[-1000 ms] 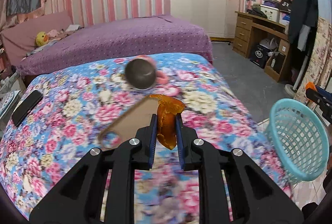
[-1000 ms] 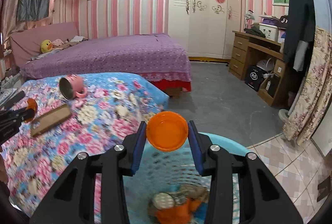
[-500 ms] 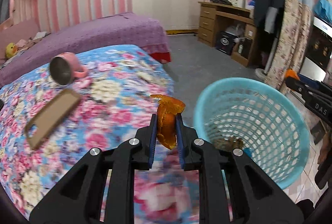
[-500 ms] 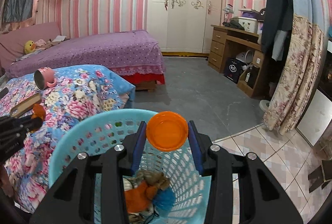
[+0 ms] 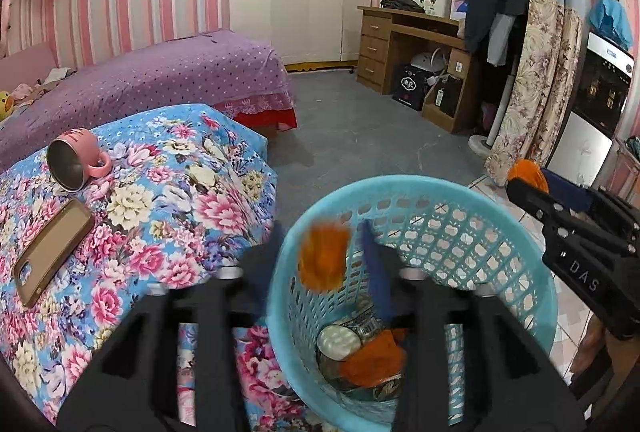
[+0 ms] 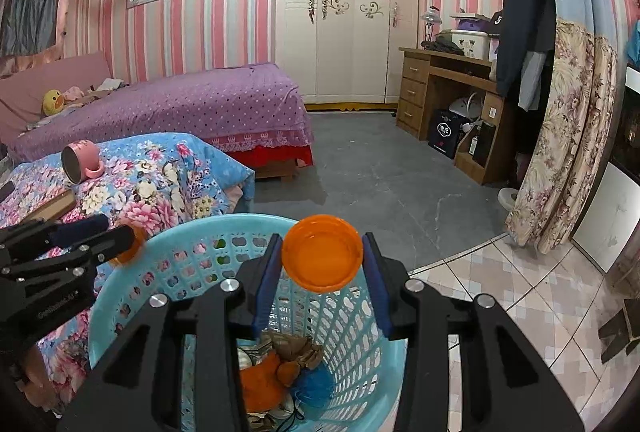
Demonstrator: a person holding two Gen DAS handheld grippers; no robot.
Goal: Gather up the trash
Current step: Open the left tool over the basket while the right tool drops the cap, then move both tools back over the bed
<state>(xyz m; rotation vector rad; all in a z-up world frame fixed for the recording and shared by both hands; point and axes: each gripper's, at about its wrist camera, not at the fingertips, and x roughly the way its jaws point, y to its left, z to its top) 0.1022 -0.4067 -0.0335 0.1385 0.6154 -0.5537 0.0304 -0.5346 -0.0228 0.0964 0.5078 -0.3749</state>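
Note:
A light blue plastic basket (image 5: 520, 252) stands beside the floral bed and holds mixed trash; it also shows in the right wrist view (image 6: 120, 296). My left gripper (image 5: 322, 256) is over the basket's left rim, blurred, its jaws spread wide. An orange peel (image 5: 322, 258) hangs free between them, touching neither finger. My right gripper (image 6: 322, 260) is shut on an orange plastic lid (image 6: 322, 258) above the basket's mouth. The left gripper shows at the left of the right wrist view (image 6: 120, 236), the right gripper at the right of the left wrist view (image 5: 532, 184).
On the blue floral bedspread (image 5: 180, 200) lie a pink mug (image 5: 76, 160) on its side and a phone (image 5: 52, 248). A purple bed (image 5: 160, 72) stands behind. A wooden desk (image 5: 412, 40), a floral curtain (image 5: 536, 92) and grey floor lie to the right.
My left gripper swung right from the bed to over the basket and opened, letting go of the orange peel. My right gripper stayed over the basket, still gripping the lid.

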